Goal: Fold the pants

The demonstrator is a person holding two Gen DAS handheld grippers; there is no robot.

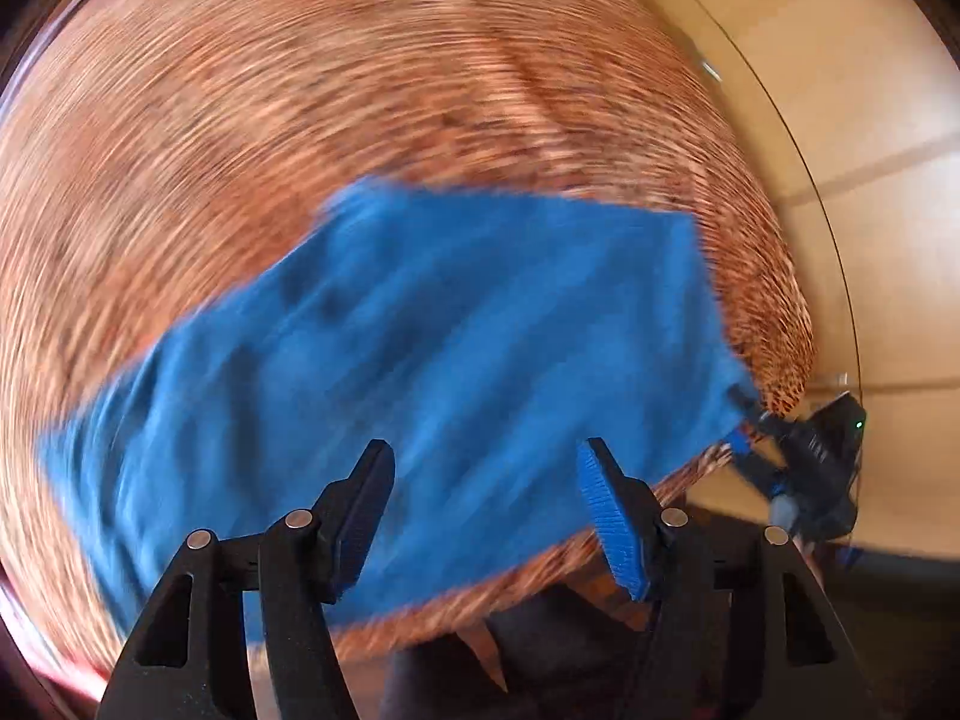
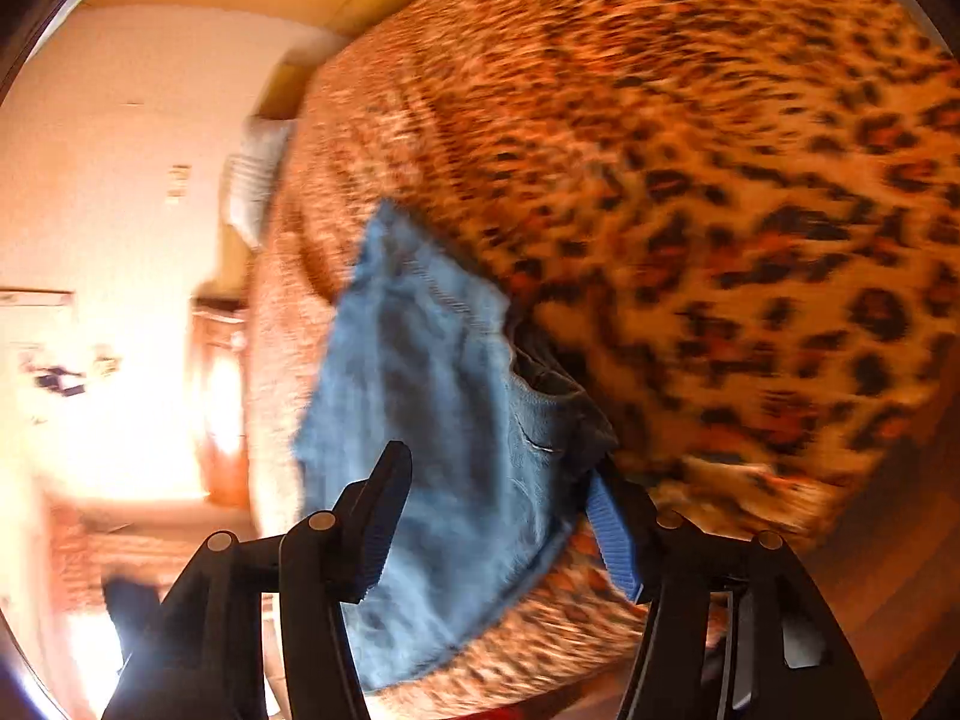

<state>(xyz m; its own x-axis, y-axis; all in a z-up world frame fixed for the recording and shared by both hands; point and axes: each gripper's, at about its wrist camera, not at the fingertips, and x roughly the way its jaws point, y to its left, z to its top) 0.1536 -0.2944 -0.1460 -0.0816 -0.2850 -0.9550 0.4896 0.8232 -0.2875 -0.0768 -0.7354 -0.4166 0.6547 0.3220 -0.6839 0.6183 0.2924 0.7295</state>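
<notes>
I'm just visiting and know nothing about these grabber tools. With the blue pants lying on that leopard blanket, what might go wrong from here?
The pants lie close to the leopard blanket's edge, so a tug might slide them off.

Both the left gripper and right gripper are open with nothing pinched; closing now might also catch the blanket.

Both views are blurred, which makes aiming at an edge harder.

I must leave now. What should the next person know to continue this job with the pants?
Left gripper: open, nothing held, above the blue pants.
Right gripper: open at the pants' near edge, apparently not gripping.
Pants: lying fairly flat on the leopard-print blanket, apparently folded at least once.
Left: check the fold; the pictures are blurred, so judge whether another fold and smoothing are needed.
</notes>
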